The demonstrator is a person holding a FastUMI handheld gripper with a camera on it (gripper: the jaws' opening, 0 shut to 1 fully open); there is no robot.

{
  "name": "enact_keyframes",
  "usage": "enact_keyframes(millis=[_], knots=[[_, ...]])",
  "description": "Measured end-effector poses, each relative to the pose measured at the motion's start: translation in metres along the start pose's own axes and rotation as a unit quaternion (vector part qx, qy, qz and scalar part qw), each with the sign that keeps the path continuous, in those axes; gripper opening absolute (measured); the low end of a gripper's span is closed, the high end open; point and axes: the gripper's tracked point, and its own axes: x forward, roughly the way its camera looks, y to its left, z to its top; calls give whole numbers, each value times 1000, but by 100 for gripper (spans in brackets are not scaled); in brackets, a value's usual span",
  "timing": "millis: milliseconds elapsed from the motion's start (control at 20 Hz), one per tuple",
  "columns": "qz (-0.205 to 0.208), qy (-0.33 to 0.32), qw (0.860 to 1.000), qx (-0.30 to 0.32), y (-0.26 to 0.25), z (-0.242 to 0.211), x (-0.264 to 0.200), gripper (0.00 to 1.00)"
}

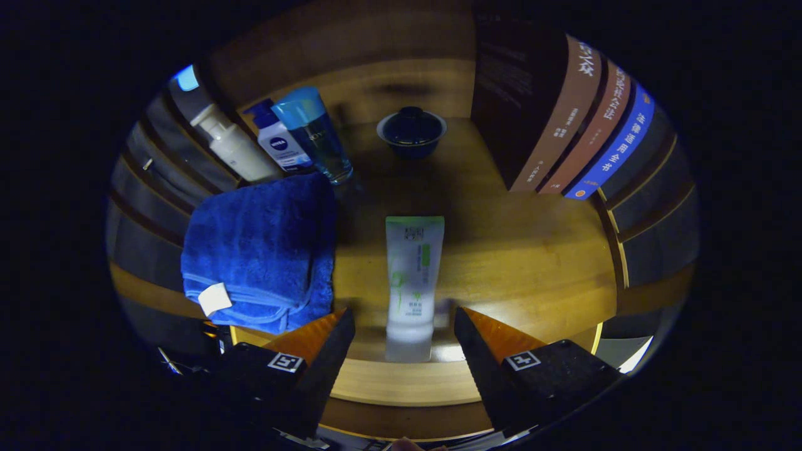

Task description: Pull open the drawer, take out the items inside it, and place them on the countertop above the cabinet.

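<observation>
Wooden countertop [532,263] carries white-green tube [412,282] lying lengthwise, cap end near. Gripper [404,329] spread wide, fingers flanking tube's cap end, gap each side, touching nothing. Folded blue towel [263,250] just left of tube. Far left: pump bottle [235,147], blue-capped bottle [281,141], clear blue bottle [316,134]. Dark lidded bowl [411,131] far centre. Books [576,125] upright at right.

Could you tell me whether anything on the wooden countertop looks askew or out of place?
Nothing stands out: the white-and-green tube lies flat between the open gripper fingers, beside the folded blue towel.
</observation>
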Motion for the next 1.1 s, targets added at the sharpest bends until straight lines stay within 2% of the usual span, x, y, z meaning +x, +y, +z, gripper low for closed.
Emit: enact_keyframes(millis=[150, 300, 550, 750, 900, 1100], knots=[[58, -42, 997, -10, 21, -7, -35, 100], [87, -94, 991, -38, 34, -23, -79, 100], [146, -190, 968, -68, 64, -63, -149, 100], [176, -247, 949, -88, 97, -107, -176, 100], [168, -315, 930, -87, 106, -134, -182, 100], [96, -392, 911, -79, 74, -174, -174, 100]])
